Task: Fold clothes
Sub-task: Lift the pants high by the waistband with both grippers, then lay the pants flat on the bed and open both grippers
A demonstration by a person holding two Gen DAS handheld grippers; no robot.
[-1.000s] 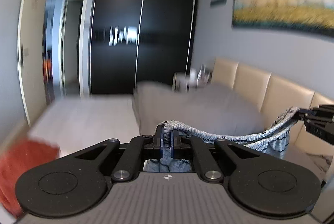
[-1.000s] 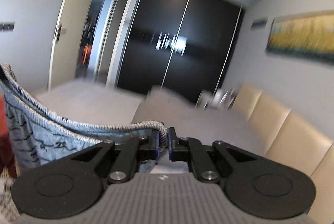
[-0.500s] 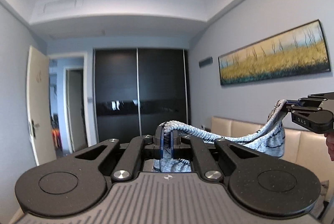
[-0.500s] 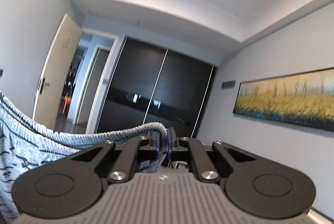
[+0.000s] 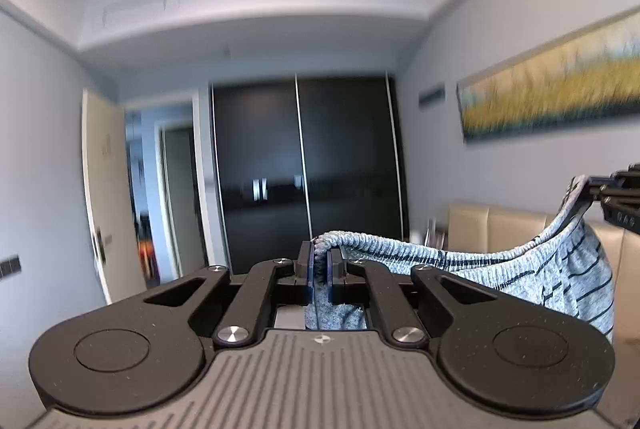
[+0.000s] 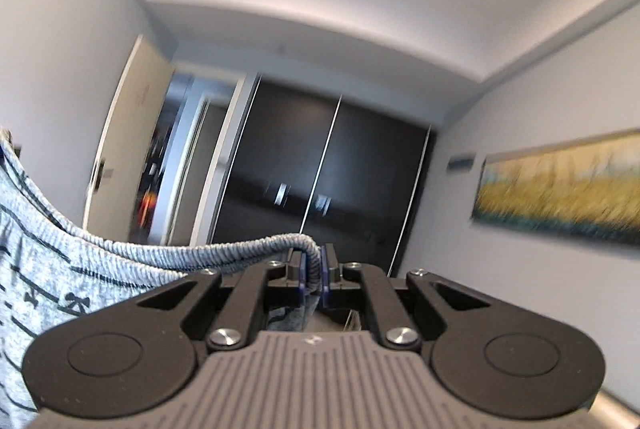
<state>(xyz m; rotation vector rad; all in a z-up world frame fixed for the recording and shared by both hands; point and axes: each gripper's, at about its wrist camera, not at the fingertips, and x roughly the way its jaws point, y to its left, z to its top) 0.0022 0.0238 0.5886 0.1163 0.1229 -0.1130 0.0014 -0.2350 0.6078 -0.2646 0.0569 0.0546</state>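
Observation:
A light grey garment with dark stripes and small bow prints (image 5: 560, 277) hangs in the air by its ribbed elastic waistband, stretched between both grippers. My left gripper (image 5: 319, 271) is shut on one end of the waistband. At the right edge of the left wrist view the right gripper (image 5: 592, 191) pinches the other end. In the right wrist view my right gripper (image 6: 314, 275) is shut on the waistband, and the garment (image 6: 44, 269) sags away to the left. The lower part of the garment is hidden below the gripper bodies.
Both cameras face a dark sliding wardrobe (image 5: 304, 169) at the far wall. An open cream door (image 5: 106, 197) and doorway lie to its left. A beige padded headboard (image 5: 500, 225) and a long yellow painting (image 5: 560, 89) run along the right wall.
Both grippers rose with the garment still held; the bed and floor dropped out of view and the ceiling came in. The waistband stays stretched between them.

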